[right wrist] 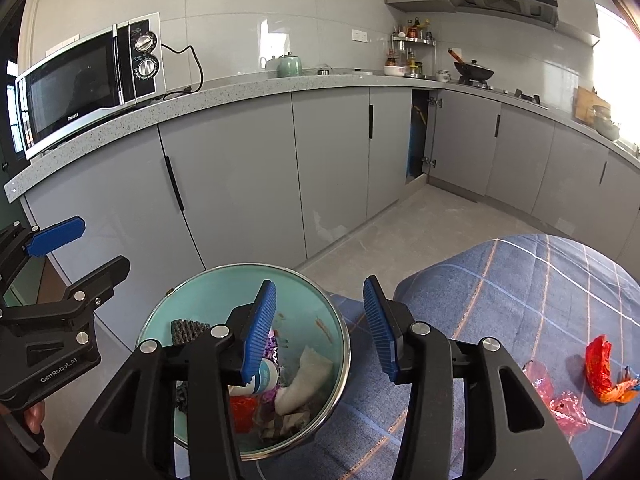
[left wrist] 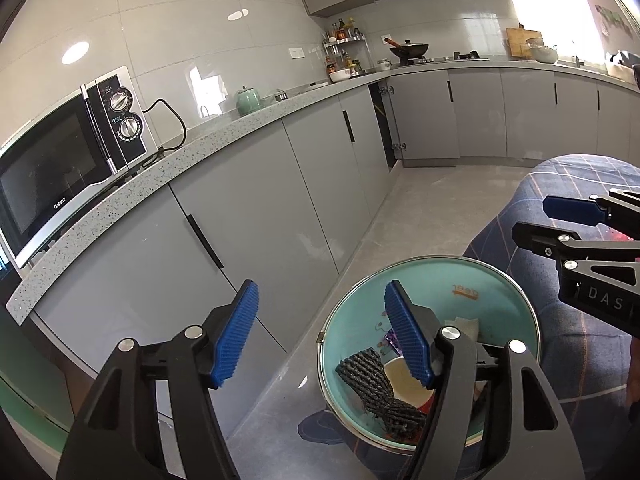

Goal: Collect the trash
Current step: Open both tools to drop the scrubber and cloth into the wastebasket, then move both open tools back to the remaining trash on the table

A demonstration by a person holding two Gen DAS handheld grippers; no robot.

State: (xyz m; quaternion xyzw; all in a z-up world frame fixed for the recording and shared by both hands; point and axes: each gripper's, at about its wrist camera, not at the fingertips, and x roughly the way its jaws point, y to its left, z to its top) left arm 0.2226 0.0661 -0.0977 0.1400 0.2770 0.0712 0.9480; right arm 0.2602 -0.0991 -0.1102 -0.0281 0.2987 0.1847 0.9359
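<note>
Trash fills the bottom of the teal bin (right wrist: 208, 292), which stands on the floor right under both of my claws: a dark mesh sleeve (left wrist: 376, 392), a crumpled white tissue (right wrist: 308, 376), a small tube (right wrist: 262, 380), purple scraps and something red. My left claw (left wrist: 320, 332) hangs over the bin's near edge with its blue pads spread wide and nothing between them; one pad sits over the bin's mouth, the other over the floor by the cupboards. My right claw (right wrist: 320, 332) is parted about halfway, also empty, with one pad over the bin and the other over the blue checked cloth (right wrist: 520, 288) just beside it. On that cloth, off to my right, more trash lies loose: a red wrapper (right wrist: 600, 368) and two pink crinkled pieces (right wrist: 560, 404). Beyond, grey cupboard doors (right wrist: 240, 168) run under a speckled counter (right wrist: 224, 94) that carries a microwave (right wrist: 88, 80) and a green teapot (right wrist: 290, 66).
</note>
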